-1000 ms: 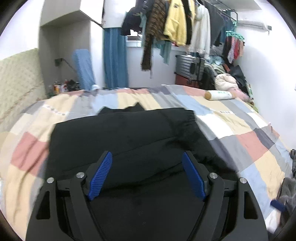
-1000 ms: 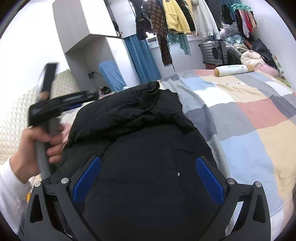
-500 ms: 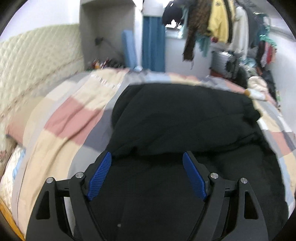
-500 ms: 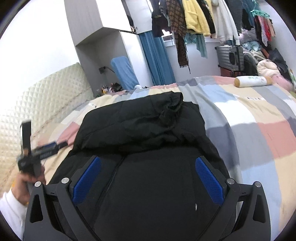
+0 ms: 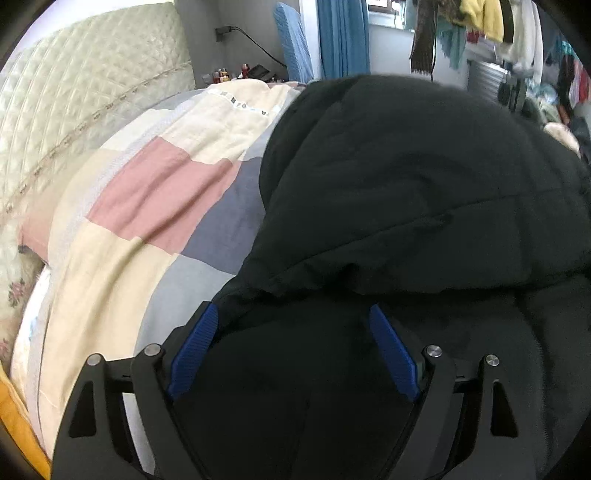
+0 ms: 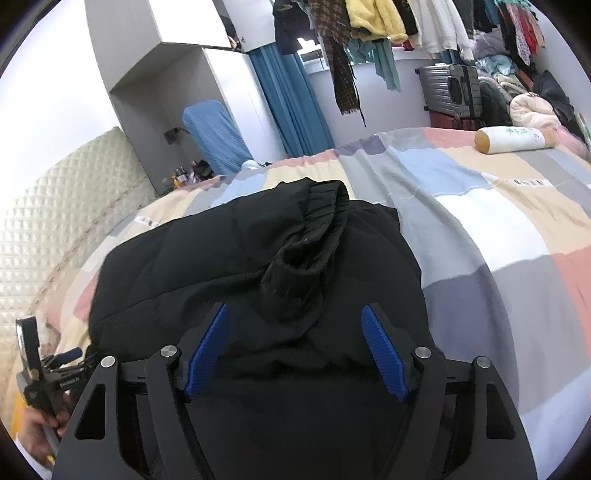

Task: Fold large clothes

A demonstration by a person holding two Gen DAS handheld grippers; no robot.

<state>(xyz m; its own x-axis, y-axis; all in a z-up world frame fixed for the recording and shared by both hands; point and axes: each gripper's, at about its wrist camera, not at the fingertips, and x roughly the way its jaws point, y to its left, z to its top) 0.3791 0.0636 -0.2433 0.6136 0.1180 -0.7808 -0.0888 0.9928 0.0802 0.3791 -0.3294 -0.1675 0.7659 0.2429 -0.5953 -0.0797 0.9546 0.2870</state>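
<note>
My left tool (image 5: 291, 317) has its blue pads spread wide with nothing between them, low in the centre of the frame over the black jacket (image 5: 406, 206). The jacket fills the right and middle of the left view, a folded upper layer lying over the lower one, on the checked bedspread (image 5: 147, 192) that runs along the left side of the frame. Only this view shows the pink and cream squares right beside the jacket's left edge, the quilted headboard (image 5: 85, 85) in the upper left up close, and an orange edge in the bottom left corner.

My right tool (image 6: 293, 314) is also spread wide and grips nothing, its pads either side of the jacket (image 6: 221, 266) at the lower centre. Only this view shows a ribbed cuff (image 6: 317, 229) of a sleeve bunched on top of the jacket just above the pads. It also shows the bedspread (image 6: 498, 229) stretching to the right, a cream bolster (image 6: 513, 138) lying on it in the upper right, a grey suitcase (image 6: 448, 90) behind, and hanging clothes (image 6: 376, 22) along the top. At the lower left edge of this frame my left hand (image 6: 44, 424) holds the other tool's handle, beside the jacket.
</note>
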